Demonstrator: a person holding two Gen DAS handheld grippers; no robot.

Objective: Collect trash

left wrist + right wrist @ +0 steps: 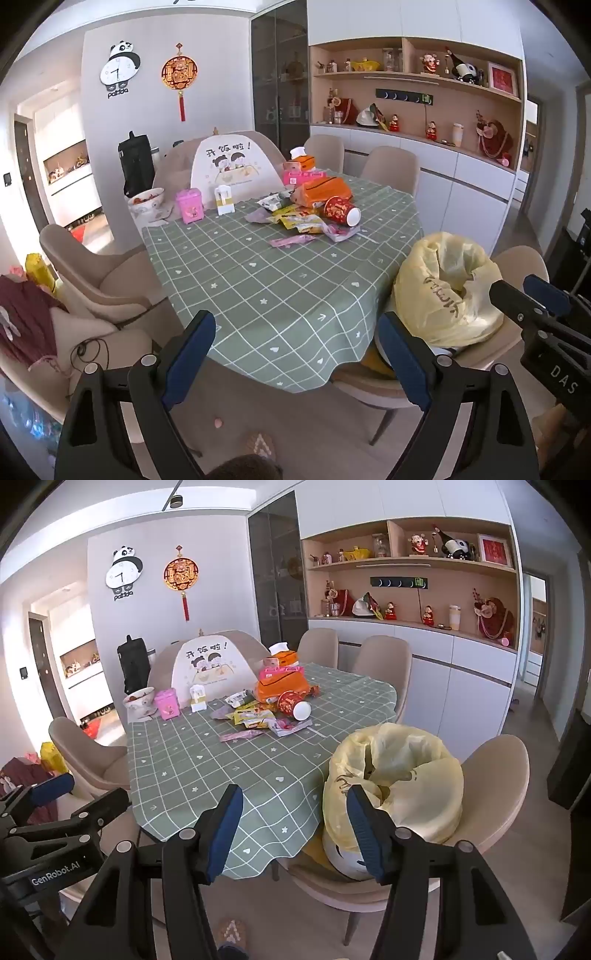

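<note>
A: Left wrist view first. How does the left gripper (295,354) sit?

B: Tilted down over the near edge of the table (258,295), jaws spread wide with nothing between them. Through the gap you see only the green checked cloth.

A: And the trash?

B: The heap of wrappers (295,218) lies far up the table at about twelve o'clock from the gripper, well apart from it, with a tipped red cup (341,212) at its right edge. The bin with the yellow bag (443,288) stands on a chair at about two o'clock, just beside the right-hand finger. The right gripper (528,295) pokes in at three o'clock.

A: Now the right wrist view.

B: The right gripper (295,830) also tips downward, jaws apart and empty. The yellow bag (399,775) sits at one o'clock, directly behind the right finger. The wrappers (258,716) lie at twelve o'clock, well off. The left gripper (62,797) shows at nine o'clock.
</note>
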